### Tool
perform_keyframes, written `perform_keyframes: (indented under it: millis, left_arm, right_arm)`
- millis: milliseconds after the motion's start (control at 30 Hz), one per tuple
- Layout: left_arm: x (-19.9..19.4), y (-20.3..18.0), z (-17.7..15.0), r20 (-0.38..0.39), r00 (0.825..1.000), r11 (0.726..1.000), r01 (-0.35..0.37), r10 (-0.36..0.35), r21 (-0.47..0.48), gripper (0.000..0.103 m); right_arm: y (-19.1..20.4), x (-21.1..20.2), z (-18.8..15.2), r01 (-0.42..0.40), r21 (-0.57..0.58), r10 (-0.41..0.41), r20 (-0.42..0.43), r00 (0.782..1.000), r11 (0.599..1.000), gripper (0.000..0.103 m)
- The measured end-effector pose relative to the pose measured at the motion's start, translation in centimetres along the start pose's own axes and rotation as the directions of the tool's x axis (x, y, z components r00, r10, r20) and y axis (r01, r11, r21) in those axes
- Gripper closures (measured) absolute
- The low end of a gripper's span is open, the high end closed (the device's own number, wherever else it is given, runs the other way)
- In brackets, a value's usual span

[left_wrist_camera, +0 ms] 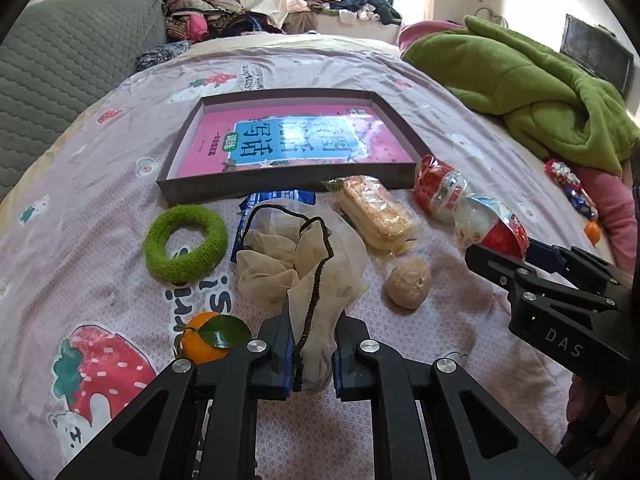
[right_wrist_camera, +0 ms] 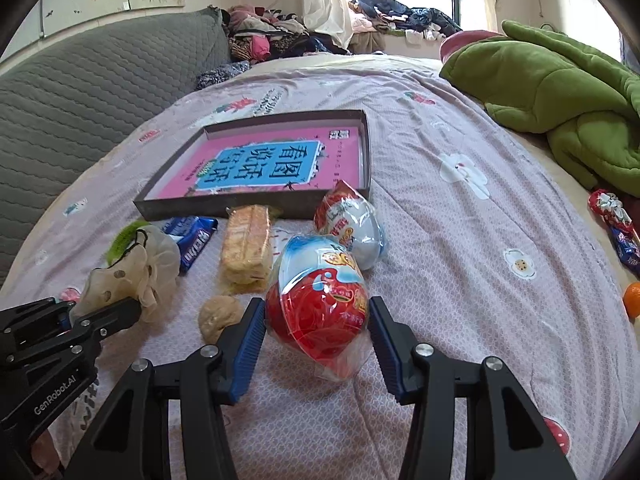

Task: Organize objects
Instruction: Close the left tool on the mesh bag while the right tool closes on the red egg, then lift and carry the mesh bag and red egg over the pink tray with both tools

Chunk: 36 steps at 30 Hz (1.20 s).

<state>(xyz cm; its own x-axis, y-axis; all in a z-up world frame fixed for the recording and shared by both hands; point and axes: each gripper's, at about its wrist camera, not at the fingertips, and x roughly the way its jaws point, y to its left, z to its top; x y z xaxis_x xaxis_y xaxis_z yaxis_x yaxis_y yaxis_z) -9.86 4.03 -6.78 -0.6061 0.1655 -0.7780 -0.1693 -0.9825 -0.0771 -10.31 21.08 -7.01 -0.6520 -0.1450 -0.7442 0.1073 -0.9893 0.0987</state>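
Your left gripper [left_wrist_camera: 308, 354] is clamping the beige mesh pouch [left_wrist_camera: 300, 256]. Your right gripper [right_wrist_camera: 316, 334] is squeezing the red egg toy [right_wrist_camera: 318, 300] on the bed [right_wrist_camera: 460, 240].

Blue packet [left_wrist_camera: 276, 200] mostly buried under the mesh pouch [left_wrist_camera: 300, 256]; green ring [right_wrist_camera: 124, 240] peeks out behind it. Orange [right_wrist_camera: 633, 300] sliced by the frame edge. Wrapper print unreadable.

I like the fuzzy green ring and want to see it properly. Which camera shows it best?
The left wrist view shows the fuzzy green ring best: the whole loop lies in the open on the bedspread, hole and all. In the right wrist view only a green sliver peeks out behind the beige mesh scrunchie.
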Motion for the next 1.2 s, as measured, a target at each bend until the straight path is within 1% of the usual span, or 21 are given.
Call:
perform_keyframes:
  millis: [367,633,833,900,1000,1200]
  left_arm:
    - [-3.0,0.2,1.2,0.055,0.998,1.0,0.018,-0.017,-0.021,0.09]
    - [-5.4,0.5,2.5,0.102,0.995,1.0,0.016,-0.014,-0.012,0.09]
    - [-6.8,1.2,4.4,0.131,0.991,1.0,0.009,-0.008,-0.014,0.09]
    - [-7.2,1.6,5.2,0.142,0.99,1.0,-0.002,0.005,-0.017,0.09]
    - [-8.0,2.6,6.7,0.167,0.986,1.0,-0.012,0.017,-0.027,0.09]
    - [-8.7,4.3,8.9,0.191,0.981,0.999,-0.025,0.033,-0.045,0.09]
  right_arm:
    - [1.1,-3.0,0.8,-0.006,-0.014,0.006,0.047,0.999,1.0,0.052]
    - [2.4,-5.1,2.0,-0.009,-0.037,0.012,0.092,0.996,0.999,0.052]
    - [3.2,-6.1,3.2,-0.02,-0.044,0.025,0.118,0.993,0.999,0.052]
    - [3.4,-6.3,3.8,-0.019,-0.048,0.025,0.127,0.992,0.999,0.052]
    - [3.8,-6.9,5.0,-0.014,-0.061,0.023,0.148,0.989,0.998,0.051]
    - [4.8,-7.7,7.5,-0.007,-0.097,0.025,0.184,0.983,0.995,0.051]
